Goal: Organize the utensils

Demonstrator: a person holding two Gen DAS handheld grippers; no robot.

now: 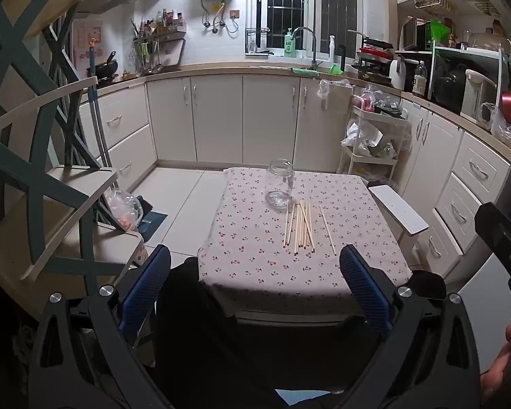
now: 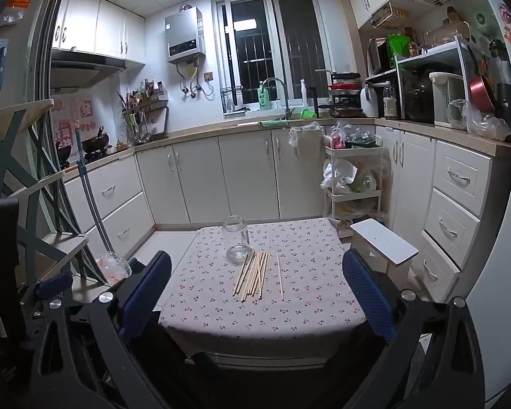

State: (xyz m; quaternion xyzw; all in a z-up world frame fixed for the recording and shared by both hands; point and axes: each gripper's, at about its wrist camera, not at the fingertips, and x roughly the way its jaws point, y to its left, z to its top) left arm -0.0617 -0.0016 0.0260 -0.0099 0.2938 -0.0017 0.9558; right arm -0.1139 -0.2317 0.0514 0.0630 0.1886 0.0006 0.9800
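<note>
An empty clear glass jar (image 1: 279,183) stands upright on a small table with a floral cloth (image 1: 248,259). Several wooden chopsticks (image 1: 300,226) lie in a loose bunch just in front of the jar, and one chopstick (image 1: 327,229) lies apart to their right. My left gripper (image 1: 255,266) is open and empty, held back from the table's near edge. In the right wrist view the jar (image 2: 235,241), the bunch (image 2: 252,274) and the single chopstick (image 2: 280,276) show too. My right gripper (image 2: 257,271) is open and empty, also short of the table.
A white stool (image 1: 398,212) stands right of the table, with a loaded white cart (image 1: 371,136) behind it. A teal-and-cream shelf unit (image 1: 51,184) rises on the left. Kitchen cabinets (image 1: 221,119) run along the back and right walls.
</note>
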